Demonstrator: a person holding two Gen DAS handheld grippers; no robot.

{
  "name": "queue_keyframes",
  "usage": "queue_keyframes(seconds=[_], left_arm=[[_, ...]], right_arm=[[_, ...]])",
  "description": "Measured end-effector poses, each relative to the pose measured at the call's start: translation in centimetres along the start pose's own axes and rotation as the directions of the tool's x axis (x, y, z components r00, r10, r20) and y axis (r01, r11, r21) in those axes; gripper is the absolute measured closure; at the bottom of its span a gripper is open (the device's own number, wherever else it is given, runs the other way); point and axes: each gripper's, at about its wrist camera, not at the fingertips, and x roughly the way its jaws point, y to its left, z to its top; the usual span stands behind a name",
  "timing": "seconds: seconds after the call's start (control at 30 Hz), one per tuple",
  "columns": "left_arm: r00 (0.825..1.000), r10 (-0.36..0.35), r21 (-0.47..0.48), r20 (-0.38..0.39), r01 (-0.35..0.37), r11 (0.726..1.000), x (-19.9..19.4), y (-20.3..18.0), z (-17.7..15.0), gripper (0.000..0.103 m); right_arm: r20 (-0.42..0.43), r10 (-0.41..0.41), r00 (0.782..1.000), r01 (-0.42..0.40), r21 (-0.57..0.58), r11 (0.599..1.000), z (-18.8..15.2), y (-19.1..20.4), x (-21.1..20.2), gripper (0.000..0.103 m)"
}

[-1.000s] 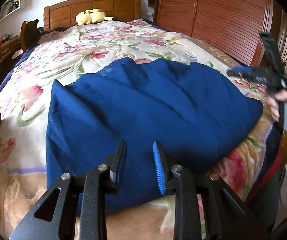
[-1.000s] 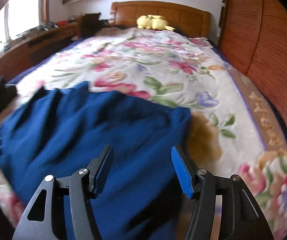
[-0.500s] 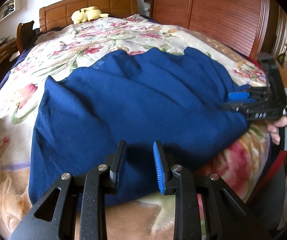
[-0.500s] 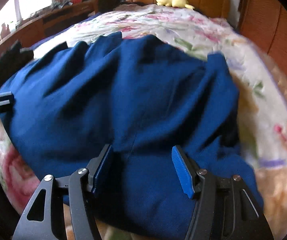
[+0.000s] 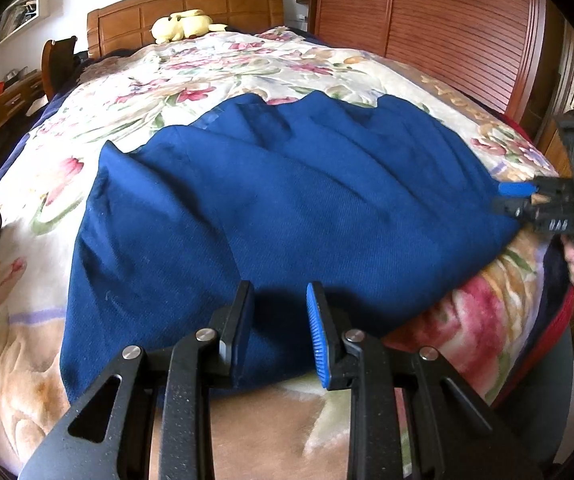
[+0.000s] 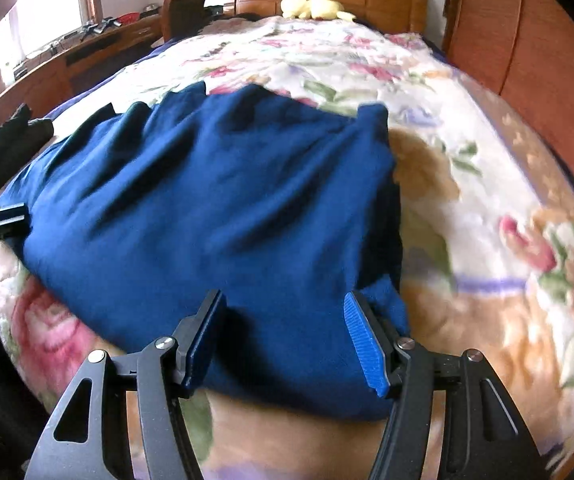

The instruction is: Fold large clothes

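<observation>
My left gripper [image 5: 279, 320] hovers over the near edge of the bed with its jaws a narrow way apart and nothing pinched between them. My right gripper [image 6: 283, 340] has its jaws spread wide, low over the near right corner of the blue garment [image 5: 287, 208], with no cloth pressed by the pads as far as I can see. The garment lies spread across the near half of the floral blanket [image 5: 247, 68], its far hem scalloped into peaks, its near edge close to the foot of the bed. I judge it soft, fairly thick and limp: it will sag and drag on the plush blanket, not slide. I would pinch the two near corners through both layers, well in from the hem, lifting evenly. A yellow plush toy [image 5: 183, 24] sits well apart by the headboard.
</observation>
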Motion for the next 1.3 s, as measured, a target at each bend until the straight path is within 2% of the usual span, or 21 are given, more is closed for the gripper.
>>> queue_keyframes(seconds=[0.2, 0.3, 0.43, 0.53, 0.67, 0.87, 1.07, 1.2, 1.3], left_arm=[[1.000, -0.023, 0.043, 0.011, 0.022, 0.999, -0.5, -1.7, 0.8, 0.075], [0.999, -0.035, 0.055, 0.018, 0.034, 0.998, -0.5, -2.5, 1.2, 0.075], [0.999, -0.039, 0.064, 0.011, 0.039, 0.997, 0.1, -3.6, 1.5, 0.075], [0.999, -0.046, 0.064, 0.004, 0.046, 0.997, 0.7, -4.3, 1.8, 0.075], [0.999, -0.054, 0.079, 0.003, 0.053, 0.995, 1.2, -5.3, 2.1, 0.075], [0.998, -0.053, 0.084, -0.019, 0.054, 0.995, 2.9, -5.6, 1.7, 0.075], [0.998, -0.063, 0.078, -0.005, 0.064, 0.995, 3.2, -5.6, 1.1, 0.075], [0.997, -0.073, 0.071, 0.005, 0.072, 0.995, 3.2, -5.5, 0.8, 0.075], [0.997, -0.079, 0.067, 0.010, 0.078, 0.995, 3.1, -5.4, 0.8, 0.075]], right_arm=[[0.050, -0.033, 0.998, 0.033, -0.008, 0.999, -0.7, 1.4, 1.9, 0.038], [0.107, -0.033, 0.994, 0.035, -0.015, 0.999, -1.5, 1.7, 2.2, 0.037], [0.233, -0.020, 0.972, 0.019, 0.006, 1.000, -3.5, 1.4, 1.5, 0.037], [0.272, -0.039, 0.961, 0.037, 0.014, 0.999, -4.3, 1.8, 1.3, 0.037], [0.259, -0.028, 0.965, 0.024, 0.020, 1.000, -4.3, 1.7, 1.2, 0.037], [0.135, -0.026, 0.991, 0.023, 0.028, 0.999, -2.1, 1.5, 0.6, 0.037], [0.119, -0.039, 0.992, 0.028, 0.095, 0.995, -1.3, 0.2, -2.3, 0.036], [0.120, -0.110, 0.987, 0.093, 0.135, 0.986, -1.9, -1.0, -3.8, 0.034], [0.069, -0.112, 0.991, 0.097, 0.184, 0.978, -2.7, -1.9, -3.3, 0.033]])
